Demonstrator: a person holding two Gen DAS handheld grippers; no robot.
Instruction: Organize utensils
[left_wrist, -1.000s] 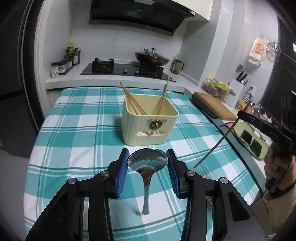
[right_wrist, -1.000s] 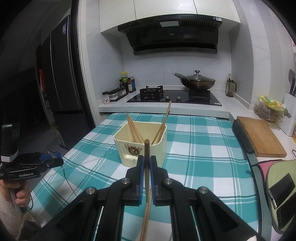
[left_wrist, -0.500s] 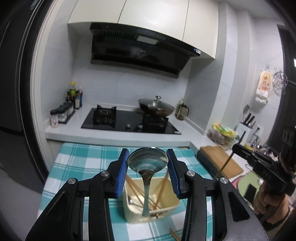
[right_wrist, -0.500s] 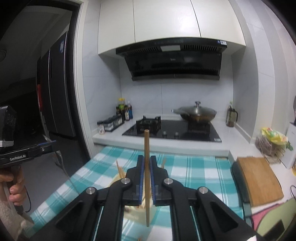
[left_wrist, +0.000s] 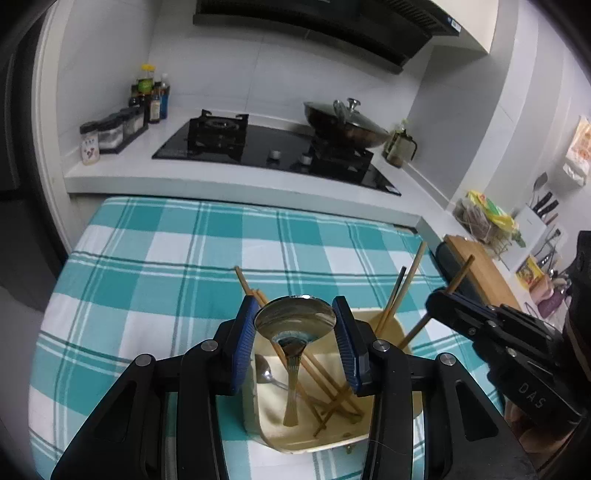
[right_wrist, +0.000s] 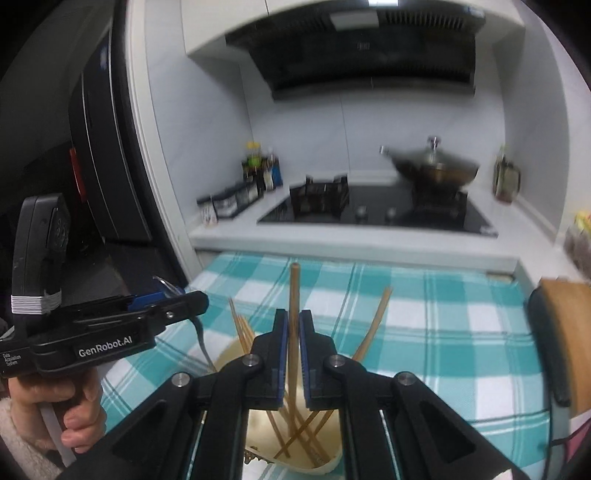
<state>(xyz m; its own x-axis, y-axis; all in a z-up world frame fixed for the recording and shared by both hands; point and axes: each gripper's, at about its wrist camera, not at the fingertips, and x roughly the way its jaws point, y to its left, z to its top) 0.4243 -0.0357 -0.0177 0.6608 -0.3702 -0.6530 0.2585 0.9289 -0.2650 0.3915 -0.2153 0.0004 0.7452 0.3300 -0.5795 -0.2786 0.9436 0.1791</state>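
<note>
My left gripper (left_wrist: 295, 323) is shut on a metal spoon (left_wrist: 294, 325) by its bowl, handle hanging down into the cream utensil box (left_wrist: 391, 424) below. Several wooden chopsticks (left_wrist: 397, 299) and another spoon (left_wrist: 265, 371) stand or lie in the box. My right gripper (right_wrist: 291, 332) is shut on a single wooden chopstick (right_wrist: 294, 291), held upright with its lower end inside the box (right_wrist: 328, 467). The right gripper also shows in the left wrist view (left_wrist: 443, 299), the left gripper in the right wrist view (right_wrist: 177, 299).
The box stands on a teal checked tablecloth (left_wrist: 166, 258). Behind are a black hob (left_wrist: 273, 147) with a lidded wok (left_wrist: 343, 122), spice jars (left_wrist: 110, 133), and a wooden cutting board (left_wrist: 476, 266) at the right.
Both grippers have tipped downward over the box. The spoon handle and the chopstick tip now reach into it; half a second ago both pointed higher at the hood.
</note>
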